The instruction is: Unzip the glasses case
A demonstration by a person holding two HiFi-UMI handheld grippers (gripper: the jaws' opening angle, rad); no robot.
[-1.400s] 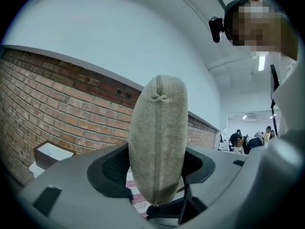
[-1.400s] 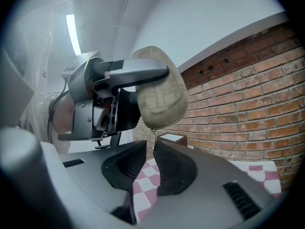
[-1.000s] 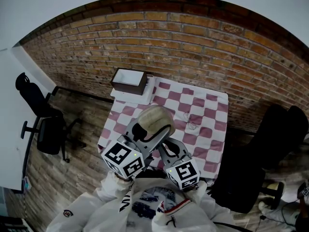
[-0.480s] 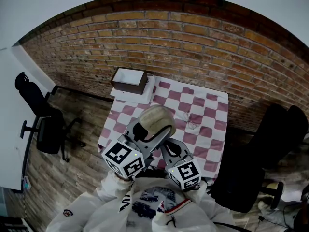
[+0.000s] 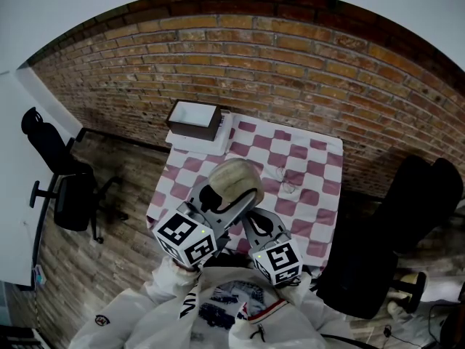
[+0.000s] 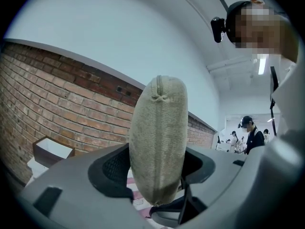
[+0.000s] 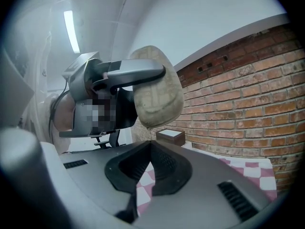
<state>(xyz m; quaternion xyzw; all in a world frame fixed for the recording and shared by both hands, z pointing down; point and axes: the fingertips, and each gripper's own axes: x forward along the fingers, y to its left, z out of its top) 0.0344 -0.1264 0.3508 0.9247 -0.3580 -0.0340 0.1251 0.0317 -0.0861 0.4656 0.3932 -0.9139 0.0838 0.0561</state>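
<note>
The beige fabric glasses case (image 5: 234, 177) is held upright above the table, with my left gripper (image 5: 227, 193) shut on its sides. The left gripper view shows the case (image 6: 158, 137) standing between the two pads, zip seam facing the camera. My right gripper (image 5: 242, 222) sits just beneath the case. In the right gripper view its jaws (image 7: 150, 141) meet tip to tip on a thin zipper pull (image 7: 149, 133) that hangs from the lower end of the case (image 7: 157, 92). The left gripper's finger (image 7: 128, 73) lies across the case's side there.
A table with a pink-and-white checked cloth (image 5: 320, 195) stands against the brick wall. A brown open box (image 5: 195, 121) sits at its far left corner, and a small thin object (image 5: 288, 186) lies mid-table. Black office chairs stand at left (image 5: 65, 187) and right (image 5: 407, 224).
</note>
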